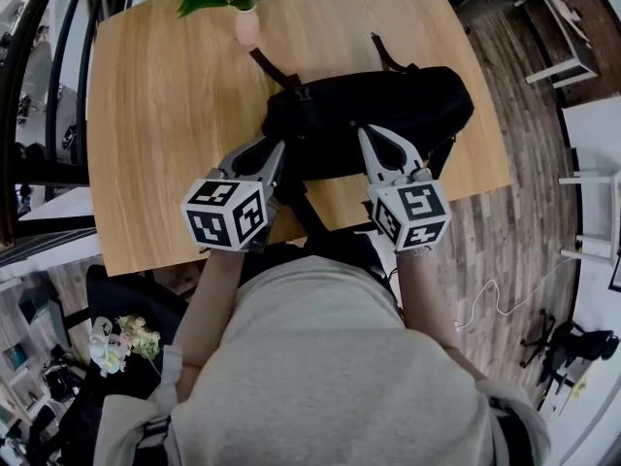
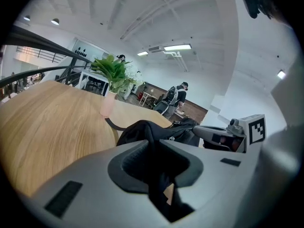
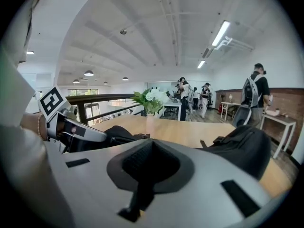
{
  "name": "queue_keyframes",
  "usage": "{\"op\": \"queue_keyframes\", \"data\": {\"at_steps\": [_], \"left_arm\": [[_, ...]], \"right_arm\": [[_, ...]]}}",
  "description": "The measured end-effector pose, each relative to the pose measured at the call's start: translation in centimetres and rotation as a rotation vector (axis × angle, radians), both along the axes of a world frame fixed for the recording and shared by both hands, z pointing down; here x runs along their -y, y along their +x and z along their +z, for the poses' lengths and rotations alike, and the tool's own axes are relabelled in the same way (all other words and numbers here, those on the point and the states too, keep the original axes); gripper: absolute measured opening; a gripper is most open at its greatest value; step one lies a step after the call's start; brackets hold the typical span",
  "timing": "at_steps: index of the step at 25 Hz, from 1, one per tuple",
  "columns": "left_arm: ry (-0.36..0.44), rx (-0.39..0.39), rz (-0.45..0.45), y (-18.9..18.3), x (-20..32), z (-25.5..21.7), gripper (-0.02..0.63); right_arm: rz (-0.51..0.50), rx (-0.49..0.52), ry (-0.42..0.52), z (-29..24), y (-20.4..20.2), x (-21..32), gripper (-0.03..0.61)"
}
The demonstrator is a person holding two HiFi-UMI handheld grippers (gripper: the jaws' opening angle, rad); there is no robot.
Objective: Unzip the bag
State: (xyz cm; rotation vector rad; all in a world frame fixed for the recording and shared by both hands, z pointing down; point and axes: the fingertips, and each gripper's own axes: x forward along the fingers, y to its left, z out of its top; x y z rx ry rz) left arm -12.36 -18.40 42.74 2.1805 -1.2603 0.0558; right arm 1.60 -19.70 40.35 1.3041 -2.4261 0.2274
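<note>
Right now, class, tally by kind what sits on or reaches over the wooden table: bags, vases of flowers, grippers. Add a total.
black bag: 1
vase of flowers: 1
grippers, the left gripper and the right gripper: 2
Total: 4

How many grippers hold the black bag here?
2. Left gripper pinches a fabric fold at the bag's near-left end; right gripper pinches a thin black tab, likely the zipper pull.

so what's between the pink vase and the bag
A dark strap of the bag runs across the wooden table from beside the vase; the head view shows it.
</note>
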Motion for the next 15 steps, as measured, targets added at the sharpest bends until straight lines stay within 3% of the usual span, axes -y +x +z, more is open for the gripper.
{"op": "queue_keyframes", "data": {"at_steps": [15], "left_arm": [[-0.032,0.102,-0.31,-0.6,-0.4,0.8,0.081]], "right_arm": [[-0.075,0.077,-0.05,-0.3,7.5,3.2,0.012]]}}
